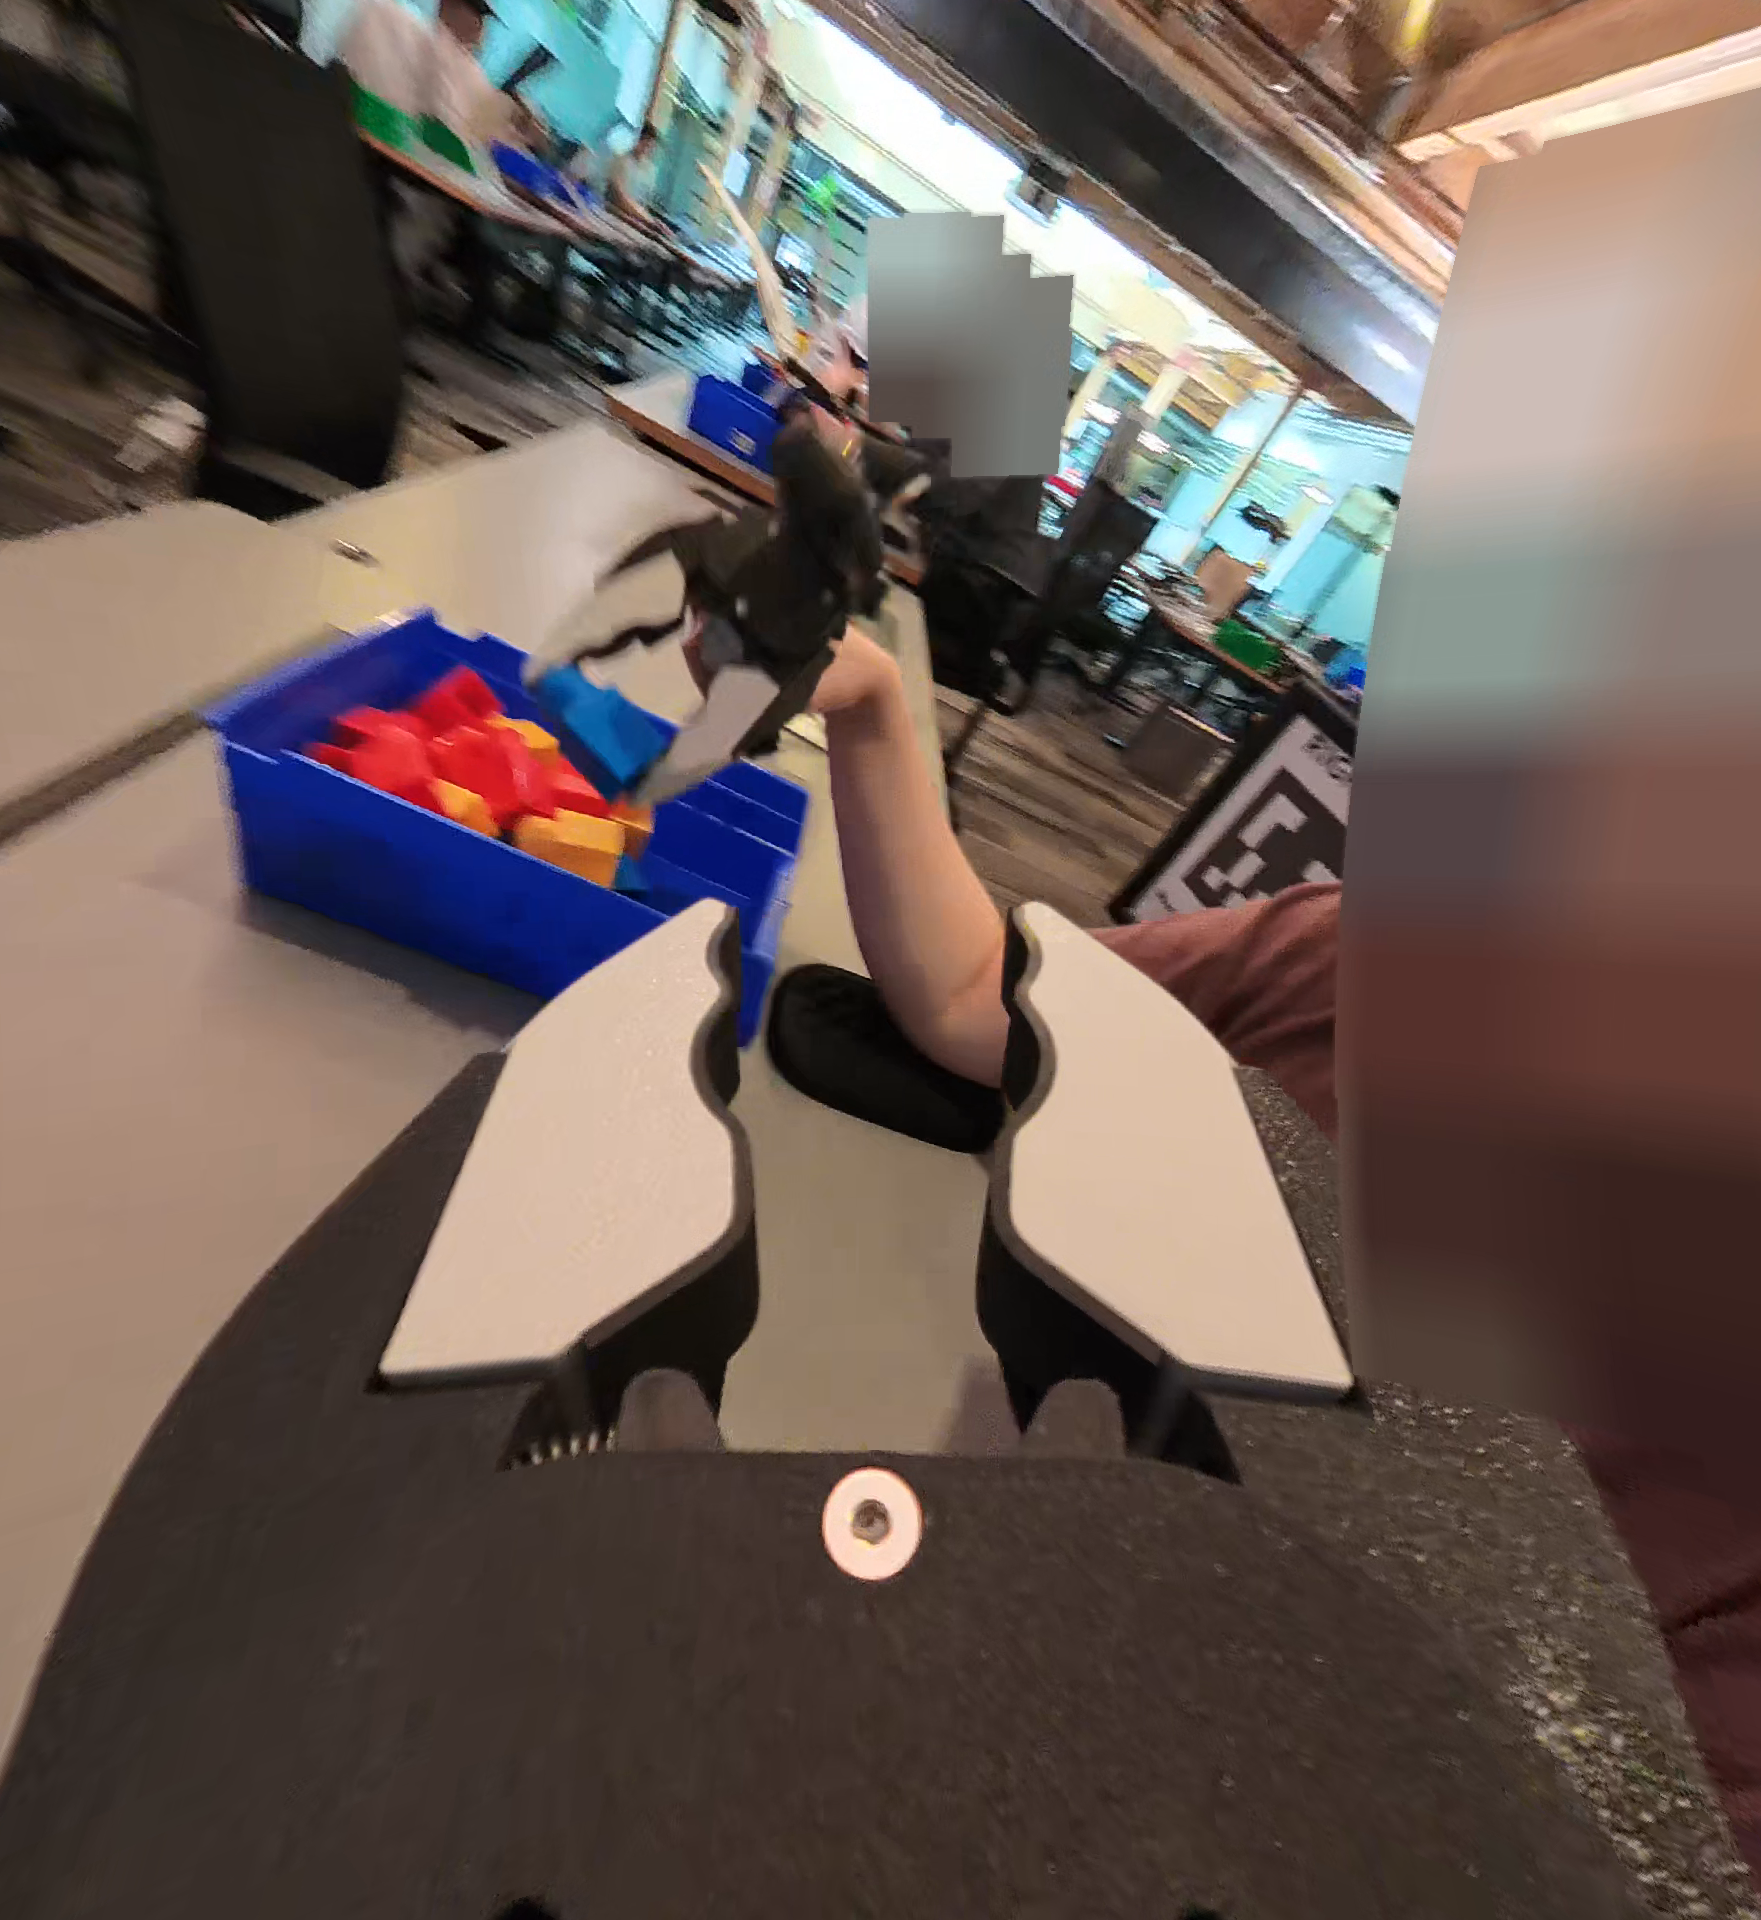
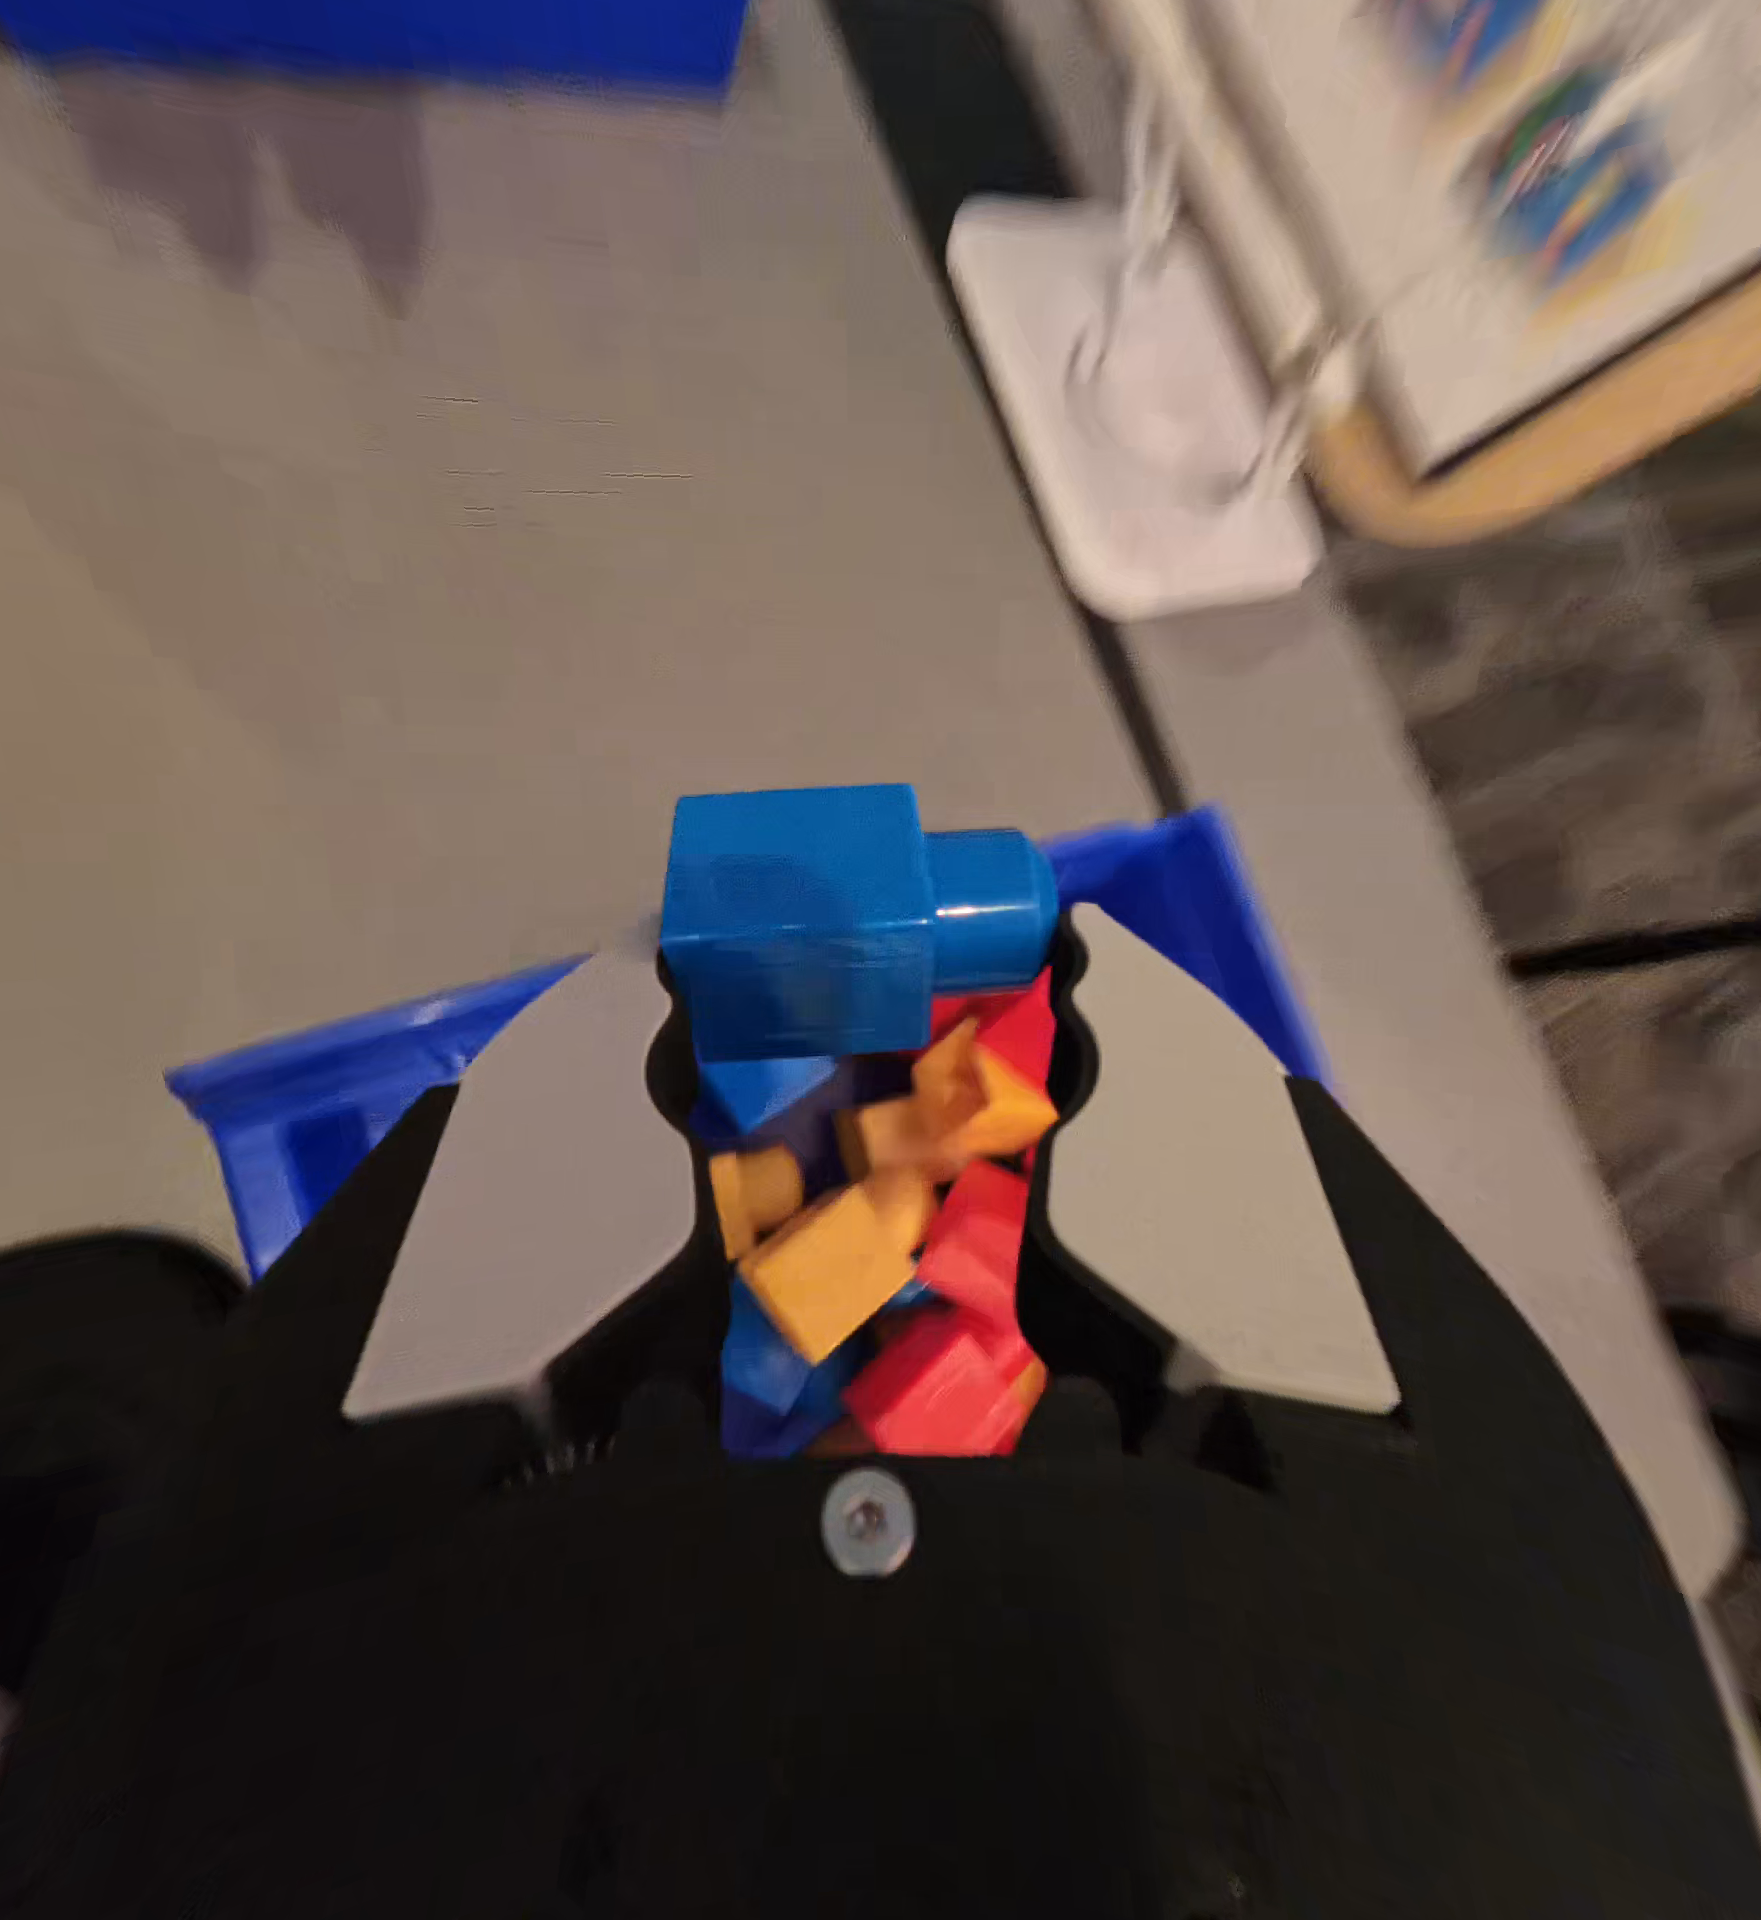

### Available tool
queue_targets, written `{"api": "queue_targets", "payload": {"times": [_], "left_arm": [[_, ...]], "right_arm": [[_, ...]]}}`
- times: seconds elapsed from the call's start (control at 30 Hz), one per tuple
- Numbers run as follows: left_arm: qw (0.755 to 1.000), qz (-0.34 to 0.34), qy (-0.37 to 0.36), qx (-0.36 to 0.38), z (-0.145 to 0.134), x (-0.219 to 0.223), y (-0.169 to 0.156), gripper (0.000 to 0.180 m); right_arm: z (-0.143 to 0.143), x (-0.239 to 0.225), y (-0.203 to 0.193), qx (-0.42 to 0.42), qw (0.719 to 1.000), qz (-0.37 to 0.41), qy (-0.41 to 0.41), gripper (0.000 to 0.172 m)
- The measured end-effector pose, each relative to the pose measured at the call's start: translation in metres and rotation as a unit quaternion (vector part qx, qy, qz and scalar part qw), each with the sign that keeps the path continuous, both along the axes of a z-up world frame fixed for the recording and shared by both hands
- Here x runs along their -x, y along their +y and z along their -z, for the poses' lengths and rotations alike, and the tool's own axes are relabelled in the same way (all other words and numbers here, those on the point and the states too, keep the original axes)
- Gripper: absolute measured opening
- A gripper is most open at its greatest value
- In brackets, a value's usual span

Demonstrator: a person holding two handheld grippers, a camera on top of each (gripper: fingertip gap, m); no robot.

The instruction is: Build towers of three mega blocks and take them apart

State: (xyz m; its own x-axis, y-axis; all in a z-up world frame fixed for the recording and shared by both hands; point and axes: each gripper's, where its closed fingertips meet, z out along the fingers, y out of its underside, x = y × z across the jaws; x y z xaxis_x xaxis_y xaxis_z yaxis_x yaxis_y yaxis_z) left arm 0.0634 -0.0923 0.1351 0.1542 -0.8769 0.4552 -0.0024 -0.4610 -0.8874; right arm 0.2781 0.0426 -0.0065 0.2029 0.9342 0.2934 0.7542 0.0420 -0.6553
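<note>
Blue block: a blue mega block (image 2: 803,914) is pinched sideways at the fingertips of the right hand-held gripper (image 2: 865,935), stud pointing right, just above the blue bin (image 1: 419,873).
Grip risk: the hold is only at the very tips, with one finger on the stud, so I judge the block could twist or drop into the pile.
Pile: red, orange and blue blocks (image 1: 481,769) lie loose in the bin; a dropped block could be hard to pick out again.
Left hand-held gripper (image 1: 871,997): spread and holding nothing, well back from the bin.
Edges: the bin wall and the person's forearm (image 1: 897,831) crowd the lift path.
Open room: bare grey surface (image 1: 128,1091) beside the bin looks free for building.
</note>
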Motion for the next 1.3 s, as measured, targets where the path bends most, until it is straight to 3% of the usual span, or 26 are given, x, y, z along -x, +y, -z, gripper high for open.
{"api": "queue_targets", "payload": {"times": [0.03, 0.13, 0.2, 0.27, 0.43, 0.5, 0.6, 0.73, 0.8, 1.03, 1.17, 1.3], "left_arm": [[1.000, -0.022, 0.003, -0.012, -0.004, 0.009, 0.001, 0.048], [0.996, -0.074, 0.014, -0.044, -0.014, 0.033, 0.001, 0.048], [0.993, -0.101, 0.025, -0.059, -0.018, 0.046, 0.000, 0.050], [0.988, -0.131, 0.032, -0.074, -0.023, 0.059, -0.002, 0.051], [0.947, -0.286, 0.054, -0.137, -0.044, 0.114, -0.001, 0.053], [0.924, -0.348, 0.056, -0.145, -0.047, 0.143, -0.007, 0.055], [0.872, -0.470, 0.071, -0.115, -0.038, 0.208, -0.006, 0.056], [0.795, -0.576, 0.186, -0.039, 0.017, 0.305, -0.016, 0.058], [0.772, -0.596, 0.222, -0.002, 0.049, 0.337, -0.024, 0.062], [0.780, -0.559, 0.264, 0.093, 0.138, 0.349, -0.017, 0.066], [0.790, -0.512, 0.294, 0.166, 0.181, 0.339, -0.005, 0.073], [0.788, -0.483, 0.324, 0.202, 0.207, 0.331, 0.002, 0.066]], "right_arm": [[0.019, -0.004, 0.005, 0.034, 0.999, 0.004, -0.021, 0.067], [0.063, -0.014, 0.018, 0.085, 0.991, 0.032, -0.103, 0.067], [0.071, -0.008, 0.020, 0.093, 0.990, 0.031, -0.105, 0.068], [0.061, -0.011, 0.030, 0.066, 0.992, 0.055, -0.093, 0.078], [-0.005, -0.071, 0.049, -0.042, 0.982, 0.183, -0.007, 0.076], [-0.014, -0.108, 0.048, -0.033, 0.966, 0.254, 0.025, 0.075], [-0.002, -0.166, 0.047, 0.032, 0.925, 0.376, 0.052, 0.071], [0.026, -0.187, 0.033, 0.225, 0.851, 0.457, 0.128, 0.059], [0.029, -0.181, 0.029, 0.260, 0.838, 0.451, 0.165, 0.055], [0.051, -0.194, 0.013, 0.232, 0.840, 0.489, 0.051, 0.053], [0.076, -0.196, 0.008, 0.275, 0.823, 0.497, -0.005, 0.052], [0.104, -0.201, 0.006, 0.311, 0.803, 0.506, -0.047, 0.033]]}}
